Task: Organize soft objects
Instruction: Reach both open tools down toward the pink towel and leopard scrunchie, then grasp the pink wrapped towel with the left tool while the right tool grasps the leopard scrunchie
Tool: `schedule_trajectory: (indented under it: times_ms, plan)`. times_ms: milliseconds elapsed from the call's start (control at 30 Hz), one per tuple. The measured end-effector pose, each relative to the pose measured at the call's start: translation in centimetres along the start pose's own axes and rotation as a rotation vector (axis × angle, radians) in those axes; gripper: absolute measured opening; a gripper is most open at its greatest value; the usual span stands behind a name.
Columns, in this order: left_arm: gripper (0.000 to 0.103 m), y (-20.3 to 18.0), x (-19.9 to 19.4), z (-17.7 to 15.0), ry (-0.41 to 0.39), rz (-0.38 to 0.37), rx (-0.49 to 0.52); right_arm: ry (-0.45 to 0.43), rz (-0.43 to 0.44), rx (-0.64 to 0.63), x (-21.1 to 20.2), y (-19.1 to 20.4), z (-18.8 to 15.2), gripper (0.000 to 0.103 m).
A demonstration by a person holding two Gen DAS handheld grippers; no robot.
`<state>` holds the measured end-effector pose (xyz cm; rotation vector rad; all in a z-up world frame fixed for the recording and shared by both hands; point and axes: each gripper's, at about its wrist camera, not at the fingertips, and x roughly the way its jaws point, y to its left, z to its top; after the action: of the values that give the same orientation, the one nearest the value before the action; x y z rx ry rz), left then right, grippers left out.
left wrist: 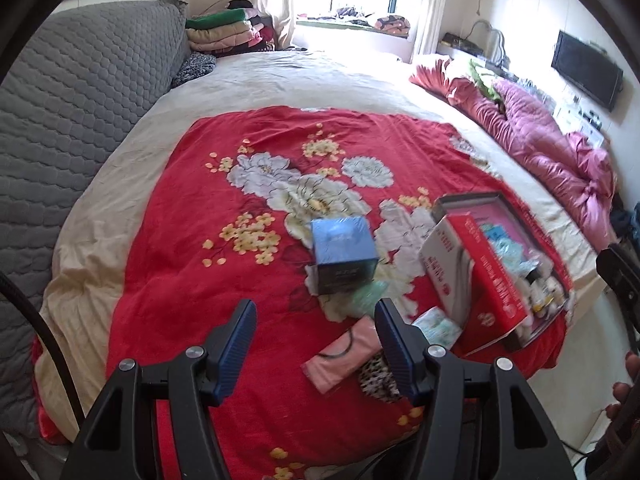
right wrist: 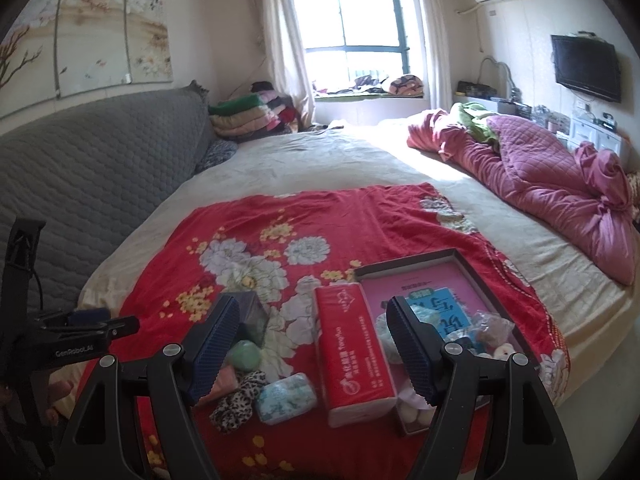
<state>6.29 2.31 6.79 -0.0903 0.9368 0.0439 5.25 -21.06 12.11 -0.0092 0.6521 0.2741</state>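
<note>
On the red floral cloth [left wrist: 192, 280] lie a blue box [left wrist: 343, 254], a green soft ball [right wrist: 245, 355], a pink tissue pack [left wrist: 340, 356], a leopard-print cloth [right wrist: 238, 400] and a pale blue tissue pack [right wrist: 286, 397]. A red tissue pack [right wrist: 352, 352] leans on the edge of a flat open box [right wrist: 456, 276] that holds several small soft items. My left gripper [left wrist: 316, 332] is open and empty, just short of the pink pack. My right gripper [right wrist: 314, 336] is open and empty, above the red tissue pack.
The cloth lies on a beige bed [right wrist: 320, 160]. A grey quilted headboard [right wrist: 92, 168] runs along the left. A crumpled pink quilt [right wrist: 560, 184] lies at the right. Folded blankets [right wrist: 248, 116] are stacked near the window.
</note>
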Motion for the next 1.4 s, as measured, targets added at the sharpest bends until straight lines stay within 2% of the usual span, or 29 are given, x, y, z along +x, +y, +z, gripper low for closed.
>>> schedule_trajectory:
  times_ms: [133, 400, 600, 867, 1100, 1400]
  plan:
    - [0.061, 0.3, 1.7, -1.3, 0.029, -0.007, 0.01, 0.055, 0.042, -0.049, 1.5, 1.9, -1.4, 0.077]
    - [0.061, 0.7, 4.8, -3.7, 0.104, -0.039, 0.013, 0.162, 0.074, -0.111, 4.6, 4.6, -4.5, 0.077]
    - [0.061, 0.5, 6.5, -4.9, 0.138, -0.029, 0.049, 0.23, 0.095, -0.158, 6.3, 6.0, -6.5, 0.077]
    - [0.061, -0.6, 8.6, -6.5, 0.176, -0.052, 0.113, 0.323, 0.091, -0.21, 8.9, 7.2, -9.3, 0.077]
    - [0.061, -1.2, 10.7, -7.2, 0.223, -0.07, 0.138, 0.402, 0.102, -0.264, 11.0, 8.4, -11.5, 0.077]
    - [0.061, -1.3, 13.9, -6.9, 0.272, -0.077, 0.17, 0.444, 0.1, -0.256, 12.5, 7.8, -11.9, 0.077]
